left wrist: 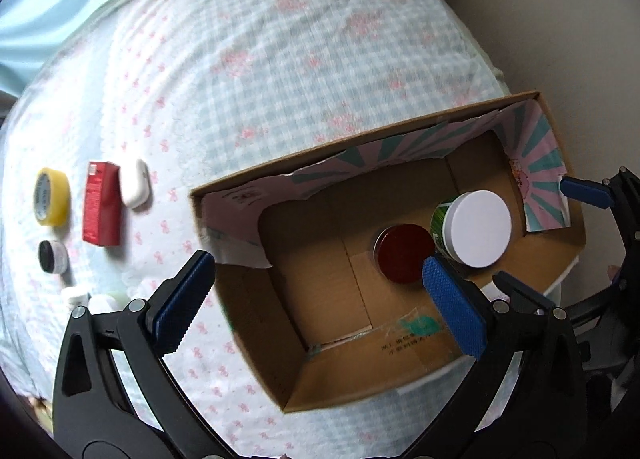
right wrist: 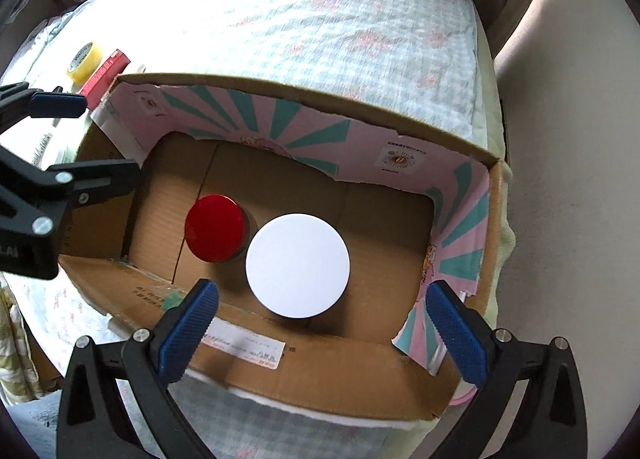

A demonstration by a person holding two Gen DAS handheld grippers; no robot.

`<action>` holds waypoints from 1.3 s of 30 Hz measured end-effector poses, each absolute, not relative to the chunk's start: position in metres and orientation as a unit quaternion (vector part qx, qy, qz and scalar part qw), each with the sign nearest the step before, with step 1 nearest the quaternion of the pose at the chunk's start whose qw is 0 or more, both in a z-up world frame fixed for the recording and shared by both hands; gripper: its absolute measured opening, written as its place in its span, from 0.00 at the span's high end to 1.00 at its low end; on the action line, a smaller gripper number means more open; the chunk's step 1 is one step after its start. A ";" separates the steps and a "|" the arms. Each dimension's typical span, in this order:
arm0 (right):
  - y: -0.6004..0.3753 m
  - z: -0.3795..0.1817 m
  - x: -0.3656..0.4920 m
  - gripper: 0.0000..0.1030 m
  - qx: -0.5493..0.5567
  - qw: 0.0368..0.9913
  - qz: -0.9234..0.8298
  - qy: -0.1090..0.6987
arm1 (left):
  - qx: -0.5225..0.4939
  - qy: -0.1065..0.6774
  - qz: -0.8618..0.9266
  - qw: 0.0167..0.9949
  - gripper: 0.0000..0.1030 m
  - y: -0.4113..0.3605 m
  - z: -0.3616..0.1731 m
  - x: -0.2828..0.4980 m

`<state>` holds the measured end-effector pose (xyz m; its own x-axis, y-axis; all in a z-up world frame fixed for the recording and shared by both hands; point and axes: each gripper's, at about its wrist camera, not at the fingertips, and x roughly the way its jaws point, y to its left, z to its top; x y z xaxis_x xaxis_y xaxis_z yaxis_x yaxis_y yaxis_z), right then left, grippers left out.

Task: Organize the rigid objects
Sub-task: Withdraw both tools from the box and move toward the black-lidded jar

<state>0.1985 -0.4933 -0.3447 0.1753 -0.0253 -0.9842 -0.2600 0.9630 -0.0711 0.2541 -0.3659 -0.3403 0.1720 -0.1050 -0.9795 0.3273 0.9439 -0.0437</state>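
An open cardboard box [left wrist: 248, 307] [right wrist: 320, 383] lies on the bed. Inside stand a red-lidded jar [left wrist: 404, 253] [right wrist: 216, 227] and a white-lidded green jar [left wrist: 478, 233] [right wrist: 298, 265], side by side. My left gripper [left wrist: 320, 299] is open and empty over the box's left part. My right gripper [right wrist: 324, 329] is open and empty above the box's near wall, just before the white lid. Left of the box lie a yellow tape roll [left wrist: 51, 197] [right wrist: 83, 61], a red carton [left wrist: 101, 209] [right wrist: 105, 75], a white case [left wrist: 135, 183] and a small black-lidded jar [left wrist: 52, 256].
The bed has a checked sheet with pink bows [left wrist: 280, 59] [right wrist: 340, 19]. Some small white items [left wrist: 86, 299] lie behind my left finger. A beige wall [right wrist: 568, 139] runs along the bed's right side. The other gripper shows at the right edge [left wrist: 588, 191] and the left edge [right wrist: 56, 105].
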 end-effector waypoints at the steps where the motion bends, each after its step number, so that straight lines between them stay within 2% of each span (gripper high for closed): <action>1: -0.493 -0.342 0.200 0.00 -0.111 0.758 0.076 0.638 | 0.089 0.625 -0.142 0.762 0.00 -0.364 -0.336 0.252; 12: -0.473 -0.283 0.203 0.00 -0.128 0.766 0.072 0.626 | 0.080 0.593 -0.134 0.790 0.00 -0.322 -0.267 0.227; 24: -0.405 -0.221 0.204 0.00 -0.130 0.786 0.090 0.597 | 0.057 0.553 -0.075 0.827 0.00 -0.204 -0.198 0.169; 35: -0.320 -0.186 0.190 0.00 -0.103 0.797 0.083 0.589 | 0.030 0.540 -0.034 0.841 0.00 -0.074 -0.176 0.135; 39: -0.278 -0.181 0.181 0.00 -0.059 0.808 0.067 0.583 | 0.038 0.535 -0.034 0.843 0.00 -0.021 -0.179 0.130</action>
